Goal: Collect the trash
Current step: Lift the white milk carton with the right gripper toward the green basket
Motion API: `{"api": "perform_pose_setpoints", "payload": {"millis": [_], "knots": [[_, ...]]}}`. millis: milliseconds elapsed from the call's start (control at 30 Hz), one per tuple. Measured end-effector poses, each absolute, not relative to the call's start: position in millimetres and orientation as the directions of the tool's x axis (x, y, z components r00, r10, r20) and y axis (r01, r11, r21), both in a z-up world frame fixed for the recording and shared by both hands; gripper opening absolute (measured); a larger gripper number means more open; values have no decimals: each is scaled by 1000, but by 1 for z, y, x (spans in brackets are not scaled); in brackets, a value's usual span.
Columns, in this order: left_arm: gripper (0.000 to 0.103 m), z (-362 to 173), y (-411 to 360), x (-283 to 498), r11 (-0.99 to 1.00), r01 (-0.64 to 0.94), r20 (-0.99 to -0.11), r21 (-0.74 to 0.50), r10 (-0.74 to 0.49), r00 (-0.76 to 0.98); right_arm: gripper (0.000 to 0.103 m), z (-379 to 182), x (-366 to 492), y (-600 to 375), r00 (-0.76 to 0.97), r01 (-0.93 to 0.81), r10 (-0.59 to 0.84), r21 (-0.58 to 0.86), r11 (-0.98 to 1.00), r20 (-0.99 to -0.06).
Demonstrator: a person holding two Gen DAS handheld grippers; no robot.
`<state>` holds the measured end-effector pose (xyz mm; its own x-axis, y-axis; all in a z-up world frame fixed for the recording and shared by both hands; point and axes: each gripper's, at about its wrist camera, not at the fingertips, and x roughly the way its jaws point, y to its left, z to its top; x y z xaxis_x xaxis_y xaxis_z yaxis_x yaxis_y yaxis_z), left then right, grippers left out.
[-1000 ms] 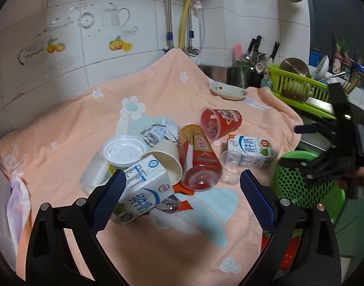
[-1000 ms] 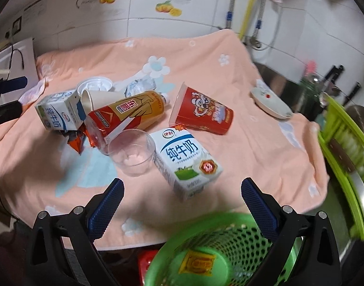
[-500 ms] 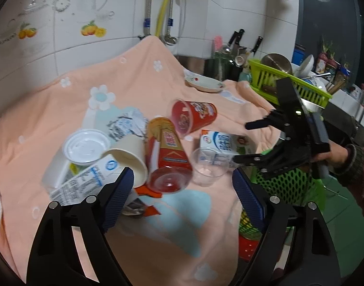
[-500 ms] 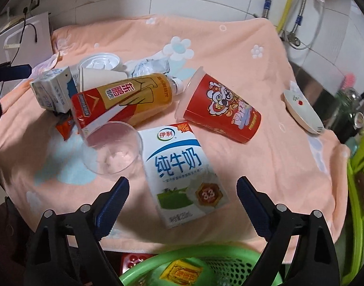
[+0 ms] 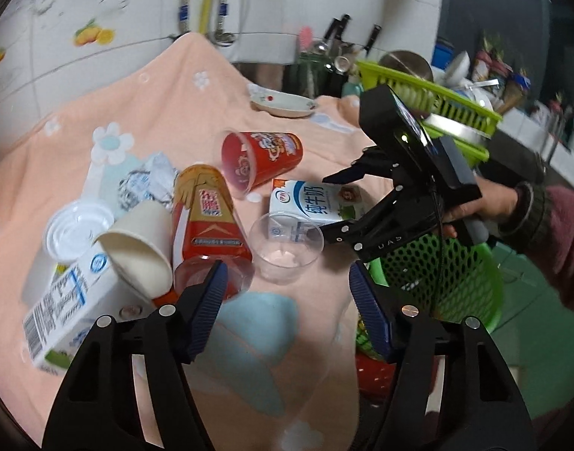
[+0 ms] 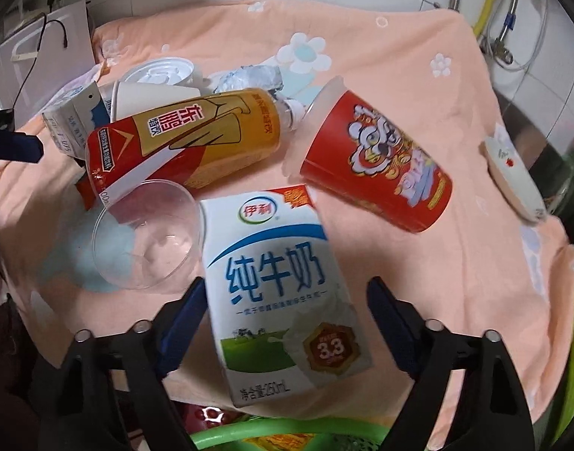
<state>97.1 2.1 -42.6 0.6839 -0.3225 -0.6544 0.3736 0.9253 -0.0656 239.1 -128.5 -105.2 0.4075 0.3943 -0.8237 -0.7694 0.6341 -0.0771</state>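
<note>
While the right hand-held gripper (image 6: pixel 283 319) stands open astride it, the milk carton (image 6: pixel 283 293) lies flat on the peach-clothed tabletop (image 6: pixel 456 282), long axis running straight along the fingers; the left hand-held gripper (image 5: pixel 285 297), also open and empty, is farther off. Carton: waxed card, boxy, smooth. Touching its left: clear plastic cup (image 6: pixel 146 233), thin, likely crushable. Beyond: red paper cup (image 6: pixel 377 173), on its side. Just below: green mesh basket (image 5: pixel 456 282).

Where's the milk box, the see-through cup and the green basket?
milk box (image 6: pixel 275 274), right wrist view, on its blue writing.
see-through cup (image 6: pixel 146 238), right wrist view, inside its bottom.
green basket (image 5: pixel 452 274), left wrist view, on its mesh wall.
</note>
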Motion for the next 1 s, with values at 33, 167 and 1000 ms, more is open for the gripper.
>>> {"api": "perform_pose_setpoints", "payload": {"millis": [33, 167, 1000], "knots": [[65, -44, -1, 99, 920, 388, -658, -48, -321, 681, 74, -105, 237, -129, 412, -767, 394, -79, 637, -821], [63, -47, -13, 107, 903, 430, -676, -7, -321, 663, 74, -102, 230, -136, 433, -752, 387, -89, 653, -814], [10, -82, -58, 153, 818, 560, -776, 132, -266, 572, 68, -78, 169, -193, 555, -568, 346, -40, 822, -757]]}}
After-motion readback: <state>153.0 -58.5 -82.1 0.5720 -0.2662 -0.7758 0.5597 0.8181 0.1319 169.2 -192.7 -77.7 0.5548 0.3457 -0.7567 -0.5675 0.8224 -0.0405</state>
